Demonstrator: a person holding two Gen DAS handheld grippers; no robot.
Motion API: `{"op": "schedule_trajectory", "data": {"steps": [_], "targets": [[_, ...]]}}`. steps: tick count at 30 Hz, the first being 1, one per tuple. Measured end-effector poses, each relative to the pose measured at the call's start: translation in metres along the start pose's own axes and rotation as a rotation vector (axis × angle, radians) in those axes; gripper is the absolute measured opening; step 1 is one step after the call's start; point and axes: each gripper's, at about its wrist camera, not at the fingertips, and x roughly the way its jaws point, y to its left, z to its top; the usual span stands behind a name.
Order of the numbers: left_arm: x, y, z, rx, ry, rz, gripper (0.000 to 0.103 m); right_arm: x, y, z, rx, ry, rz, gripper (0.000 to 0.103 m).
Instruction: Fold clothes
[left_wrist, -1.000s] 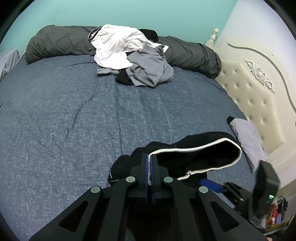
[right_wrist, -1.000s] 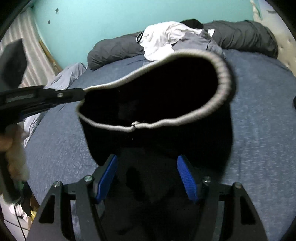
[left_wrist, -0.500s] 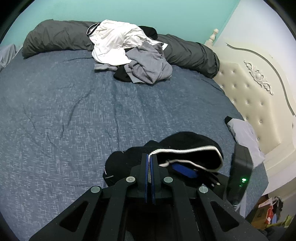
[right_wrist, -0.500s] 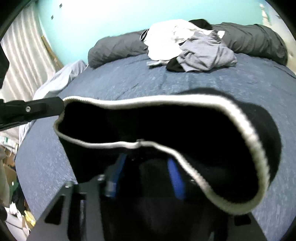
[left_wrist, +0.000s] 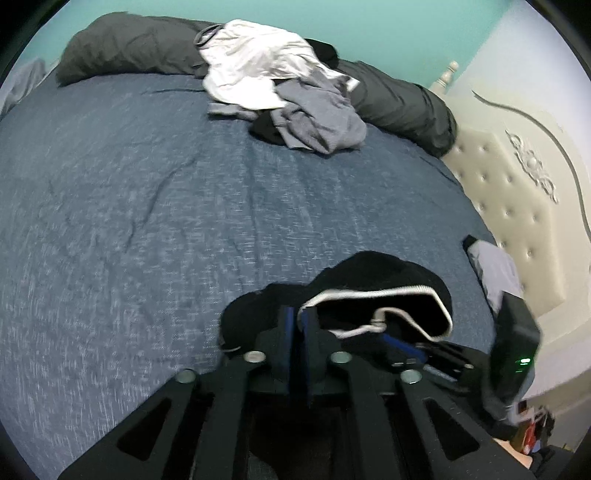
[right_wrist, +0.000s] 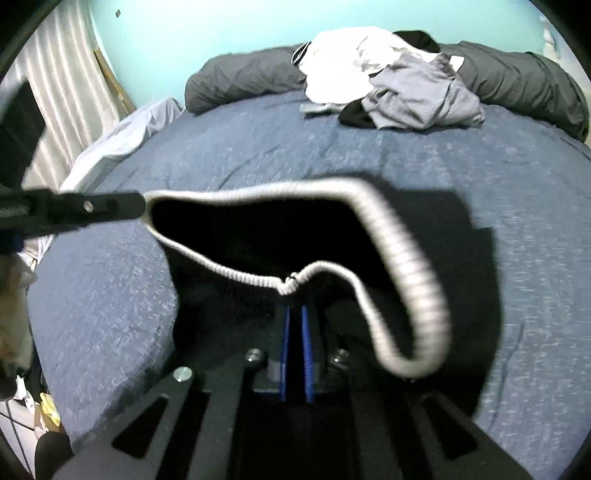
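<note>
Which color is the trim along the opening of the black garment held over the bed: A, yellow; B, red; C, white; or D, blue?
C: the black garment has a ribbed white trim running around its open edge, seen in both wrist views, above the blue bedsheet.

We see the garment (left_wrist: 373, 280) lying on the bed (left_wrist: 147, 221) just ahead of the left gripper (left_wrist: 297, 319), its hem (right_wrist: 402, 266) looping over the right gripper (right_wrist: 294, 314). Far behind it a clothes pile (left_wrist: 280, 92) rests against the bolster (left_wrist: 125, 48) at the bed's far edge. The headboard (left_wrist: 517, 199) stands to the right, a pillow (left_wrist: 495, 269) before it.
</note>
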Motion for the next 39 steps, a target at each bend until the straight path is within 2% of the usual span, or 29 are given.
{"op": "schedule_trajectory", "data": {"steps": [1,3,9,13,18,22,25,27,28,29,37,39], "targets": [[-0.003,0.003,-0.002,-0.013,-0.008,-0.001,0.043,-0.009,-0.004,0.0,0.004,-0.012,0.002,0.006],[-0.013,0.007,-0.005,-0.029,-0.029,-0.015,0.053,-0.028,-0.01,-0.002,0.008,-0.033,0.004,0.006],[-0.023,0.012,-0.01,-0.013,-0.024,0.017,0.053,-0.076,-0.032,-0.019,0.019,-0.055,0.008,0.005],[-0.02,0.013,-0.011,-0.002,-0.014,0.027,0.054,-0.095,-0.049,-0.048,0.059,-0.023,0.007,0.005],[-0.011,0.006,-0.008,0.031,0.005,0.033,0.054,-0.099,-0.071,-0.08,0.132,0.037,-0.005,0.005],[0.003,-0.006,-0.003,0.082,0.028,0.034,0.055,-0.094,-0.079,-0.086,0.211,0.048,0.022,0.006],[0.019,-0.016,0.006,0.126,0.049,0.039,0.056,-0.091,-0.078,-0.08,0.25,0.045,0.049,0.01],[0.03,-0.023,0.014,0.153,0.063,0.038,0.058,-0.087,-0.077,-0.076,0.277,0.05,0.068,0.029],[0.036,-0.026,0.018,0.166,0.07,0.038,0.06,-0.084,-0.077,-0.074,0.292,0.057,0.081,0.049],[0.041,-0.03,0.022,0.179,0.077,0.038,0.061,-0.082,-0.076,-0.072,0.308,0.064,0.094,0.054],[0.091,-0.055,0.03,0.293,0.14,0.009,0.065,-0.054,-0.087,-0.071,0.356,0.098,0.079,0.054],[0.099,-0.056,0.025,0.307,0.152,0.01,0.065,-0.05,-0.094,-0.074,0.377,0.09,0.089,0.048]]}}
